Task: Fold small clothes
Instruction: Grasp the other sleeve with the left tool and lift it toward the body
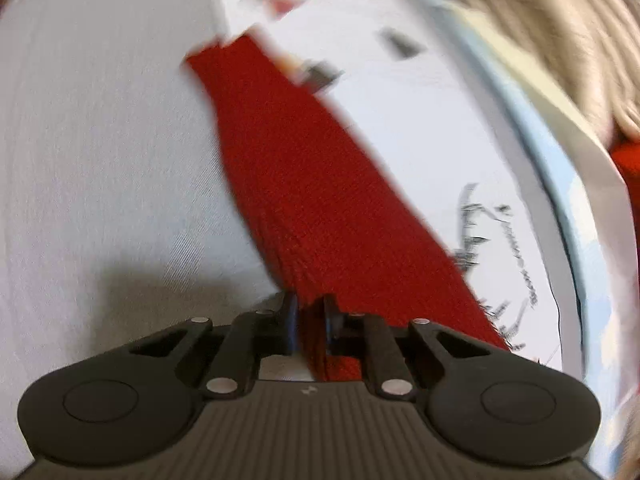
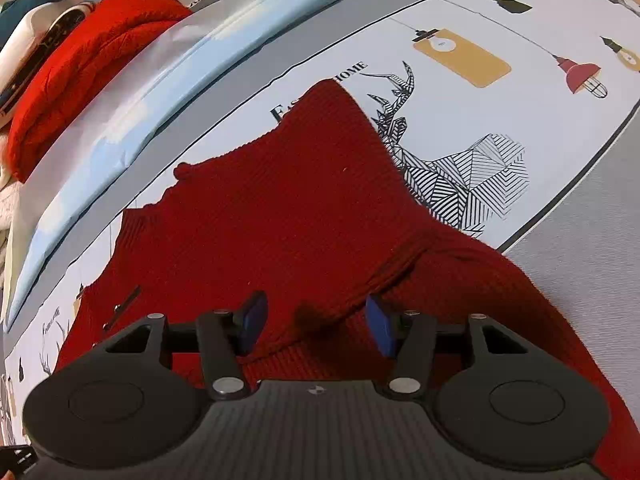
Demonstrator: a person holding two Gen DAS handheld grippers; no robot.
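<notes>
A dark red knit sweater (image 2: 280, 208) lies spread on a printed white mat (image 2: 460, 92). In the left wrist view a long strip of the red sweater (image 1: 304, 184) runs away from my left gripper (image 1: 310, 314), which is shut on its near end; the picture is blurred. My right gripper (image 2: 316, 322) hovers low over the sweater near a seam, its blue pads (image 2: 254, 320) standing apart. A raised fold of knit lies between them without being pinched.
A folded red knit pile (image 2: 80, 76) rests at the far left beside a light blue sheet (image 2: 168, 80). Grey fabric (image 2: 584, 264) lies right of the mat's edge, and grey cloth (image 1: 100, 140) fills the left. A beige fuzzy textile (image 1: 560, 40) is at the upper right.
</notes>
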